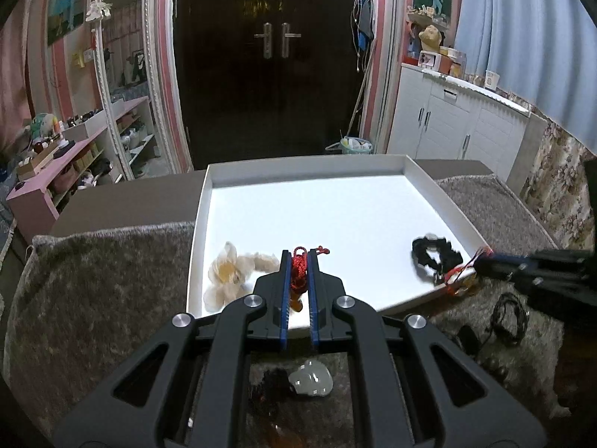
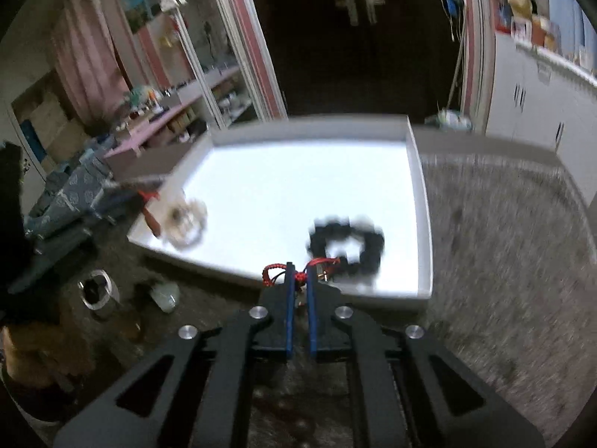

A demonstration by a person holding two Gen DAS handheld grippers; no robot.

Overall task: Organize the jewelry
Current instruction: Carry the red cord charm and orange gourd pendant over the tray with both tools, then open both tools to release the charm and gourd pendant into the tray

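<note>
The jaws of the left gripper (image 1: 299, 261) are clamped on a bundle of red cord (image 1: 298, 270) above the near edge of the white tray (image 1: 373, 160), beside a cream fabric flower (image 1: 227, 272) lying in the tray. The jaws of the right gripper (image 2: 299, 274) are pinched on a second red cord (image 2: 298, 275) at the tray's near right rim, just beside a black scrunchie (image 2: 347, 242) in the tray. A pale green pendant (image 1: 310, 378) and a dark cord (image 1: 509, 317) lie outside the tray on the grey plush cover (image 1: 97, 298).
</note>
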